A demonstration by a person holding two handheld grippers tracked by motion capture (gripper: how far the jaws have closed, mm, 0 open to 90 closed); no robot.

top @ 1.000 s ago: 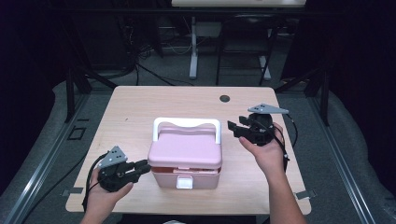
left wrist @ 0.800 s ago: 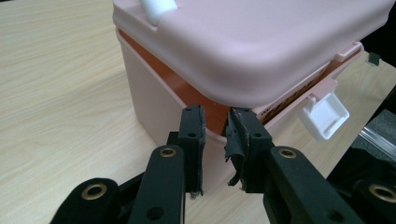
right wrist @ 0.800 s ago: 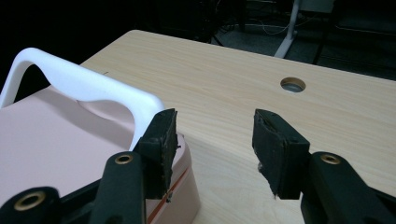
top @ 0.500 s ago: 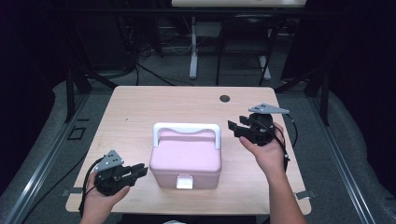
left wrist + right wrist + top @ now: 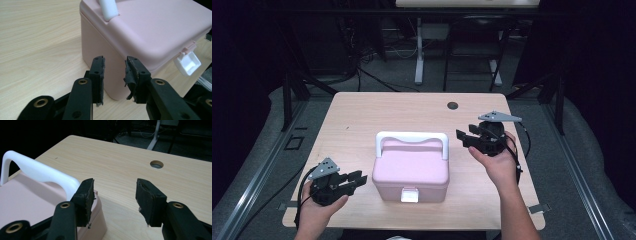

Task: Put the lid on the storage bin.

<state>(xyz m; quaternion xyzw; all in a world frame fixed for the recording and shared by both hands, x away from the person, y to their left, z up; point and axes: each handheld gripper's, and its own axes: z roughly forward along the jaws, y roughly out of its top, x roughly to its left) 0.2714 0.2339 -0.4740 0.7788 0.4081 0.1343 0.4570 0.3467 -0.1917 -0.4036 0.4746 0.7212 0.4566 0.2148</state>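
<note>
A pink box (image 5: pixel 412 167) with a white handle (image 5: pixel 412 136) raised upright and a white latch (image 5: pixel 410 195) on its front stands mid-table, lid down. My left gripper (image 5: pixel 359 179) is at the box's front left corner, a little apart from it. Its jaws have just been opening, and they hold nothing. In the left gripper view the gripper (image 5: pixel 114 67) points at the box's corner (image 5: pixel 155 32), with the latch (image 5: pixel 188 62) to the right. My right gripper (image 5: pixel 461 137) is open just right of the handle's right end. In the right gripper view its empty jaws (image 5: pixel 113 187) stand beside the handle (image 5: pixel 37 171).
The wooden table (image 5: pixel 362 120) has a round cable hole (image 5: pixel 453 105) at the back right. Bare tabletop lies behind the box and to its left. Dark floor, stands and cables surround the table.
My left gripper has drawn slightly left, away from the box's side, and its jaws now stand wider apart. The right gripper and the box have stayed where they were.
</note>
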